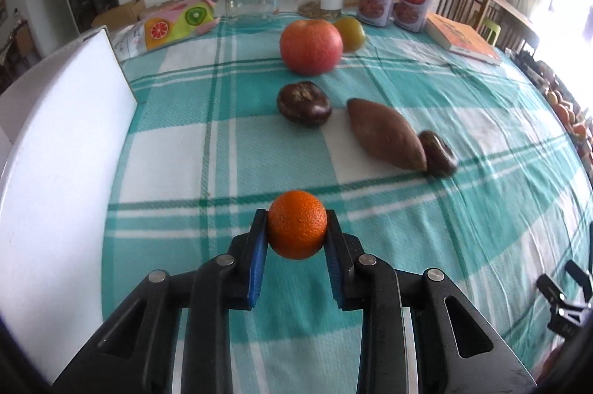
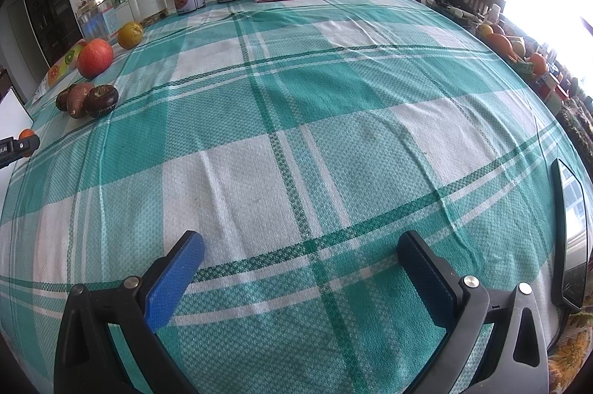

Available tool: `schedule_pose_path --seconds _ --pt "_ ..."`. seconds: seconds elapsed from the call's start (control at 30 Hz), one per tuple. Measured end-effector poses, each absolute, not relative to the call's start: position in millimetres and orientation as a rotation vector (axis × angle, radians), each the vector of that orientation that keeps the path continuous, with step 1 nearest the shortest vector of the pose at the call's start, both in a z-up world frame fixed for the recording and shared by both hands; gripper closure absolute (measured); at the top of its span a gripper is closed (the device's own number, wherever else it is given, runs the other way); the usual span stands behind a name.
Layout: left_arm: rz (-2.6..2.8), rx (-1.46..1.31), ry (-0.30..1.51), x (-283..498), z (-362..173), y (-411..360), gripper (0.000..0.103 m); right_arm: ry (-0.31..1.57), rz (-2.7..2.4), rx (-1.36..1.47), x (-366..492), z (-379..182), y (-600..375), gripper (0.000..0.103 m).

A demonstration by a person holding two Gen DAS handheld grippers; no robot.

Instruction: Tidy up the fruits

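One small orange [image 1: 297, 229] sits pinched between the blue pads [image 1: 259, 257] of my left gripper [image 1: 296, 238], held near the pad tips just above the checked cloth of the surface [image 1: 463, 227]. The jaws are closed on its widest part, and I cannot tell whether it is clear of the cloth or only barely off it. To its left stands a white tray [image 1: 66, 149], its upright wall close by; I judge that is where the fruit belongs. Farther out lie a dark round fruit [image 1: 304, 103], a brown sweet potato [image 1: 385, 134] with a second dark fruit [image 1: 439, 153] touching its end, then a big red-orange fruit [image 1: 310, 47] and a yellowish one [image 1: 350, 33] just behind it. Beyond those stand jars, two tins and a book. My right gripper [image 2: 300, 273] hovers over bare cloth well apart from everything, jaws wide and holding nothing.

The risk I see is the grip itself: a round, smooth-skinned fruit caught only at the pad tips could squirt forward if I swing fast or squeeze harder. Clipping the tray wall on the way over would knock it loose too, and it could roll away.
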State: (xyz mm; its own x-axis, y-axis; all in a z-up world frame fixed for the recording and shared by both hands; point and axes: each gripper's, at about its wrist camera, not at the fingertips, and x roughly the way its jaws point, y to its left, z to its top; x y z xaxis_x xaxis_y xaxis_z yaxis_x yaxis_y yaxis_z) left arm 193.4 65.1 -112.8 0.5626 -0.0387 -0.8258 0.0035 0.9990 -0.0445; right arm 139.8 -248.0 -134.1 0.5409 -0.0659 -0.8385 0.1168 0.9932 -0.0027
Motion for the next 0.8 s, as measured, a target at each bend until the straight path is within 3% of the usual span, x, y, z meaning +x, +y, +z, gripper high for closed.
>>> schedule_pose_path --seconds 0.2,0.43,0.47,0.5,0.57,0.8 --pt "-0.108 0.064 0.978 129.0 -116.4 32.0 0.074 0.993 -0.110 0.056 139.7 -134.1 -247.9 0.000" --pt "-0.123 0.121 0.952 112.6 -131.3 16.7 0.070 0.993 -0.110 0.055 139.7 -134.2 -248.0 0.000" --pt "-0.125 0.124 0.944 111.6 -130.4 16.4 0.063 0.993 -0.110 0.055 139.7 -134.2 -248.0 0.000" --pt "-0.130 0.120 0.943 111.1 -129.2 16.6 0.045 0.993 -0.110 0.055 139.7 -134.2 -247.9 0.000" --pt "-0.128 0.105 0.928 109.1 -126.0 19.4 0.025 0.993 -0.110 0.055 139.6 -134.2 -247.9 0.000" --pt "-0.178 0.117 0.913 104.7 -127.3 19.8 0.026 0.993 -0.111 0.054 139.7 -134.2 -247.9 0.000"
